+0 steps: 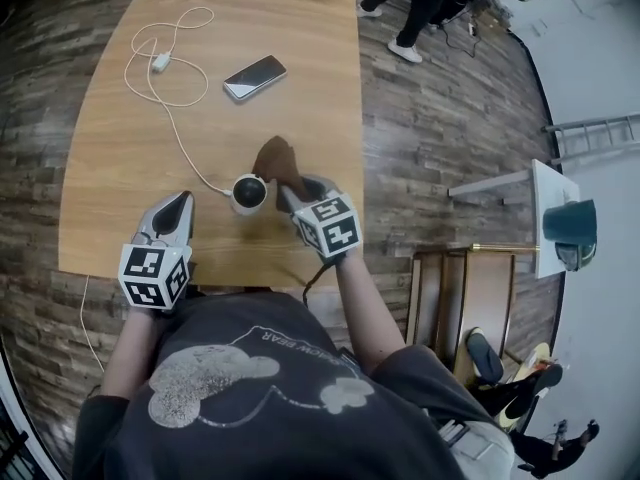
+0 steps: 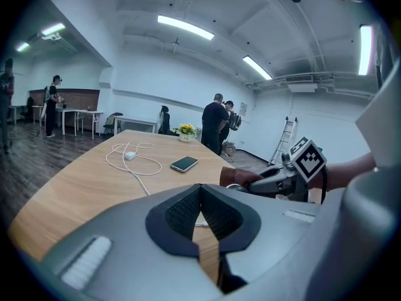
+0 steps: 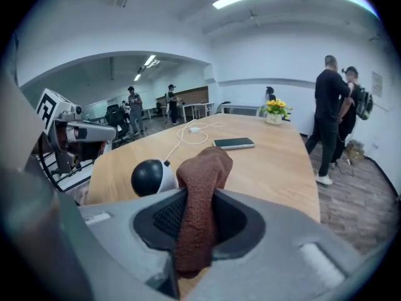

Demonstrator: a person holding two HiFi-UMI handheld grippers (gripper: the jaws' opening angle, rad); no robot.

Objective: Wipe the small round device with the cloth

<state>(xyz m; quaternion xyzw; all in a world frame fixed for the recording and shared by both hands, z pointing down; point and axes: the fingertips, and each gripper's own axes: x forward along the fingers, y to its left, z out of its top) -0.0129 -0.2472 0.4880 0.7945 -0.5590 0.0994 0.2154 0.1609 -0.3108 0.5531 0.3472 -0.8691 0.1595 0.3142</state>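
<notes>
While the left gripper (image 1: pixel 178 206) sits over the near-left part of the table (image 1: pixel 100 198), its jaws are pressed together at the tips with nothing between them. Its cube bears only black-and-white square markers, no letters. The table's near edge runs just under it, and bare wood lies open to its left and beyond it.

Farther out, a white cable (image 1: pixel 171 120) loops round a white plug (image 1: pixel 161 62) and runs back to the small round device (image 1: pixel 248 192). The device stands close to the near edge, between the two grippers. It is black on top with a white body, and no brand shows on it.

Just to its right, the right gripper (image 1: pixel 295 194) has its jaws clamped on the brown cloth (image 1: pixel 275 160). The cloth stands up out of the jaws close beside the device, and no view settles whether the two touch. This gripper's cube also carries only square markers.

Beyond them a phone (image 1: pixel 255 77) lies face up with a dark screen and no readable mark, and bare tabletop lies all round it. The table's right edge is near the right gripper, with open plank floor (image 1: pixel 420 128) past it. A wooden chair (image 1: pixel 465 298) stands near right, close to the person's elbow.

On the person's dark shirt (image 1: pixel 260 388) the print is upside down, and only "BEAR" reads clearly.
</notes>
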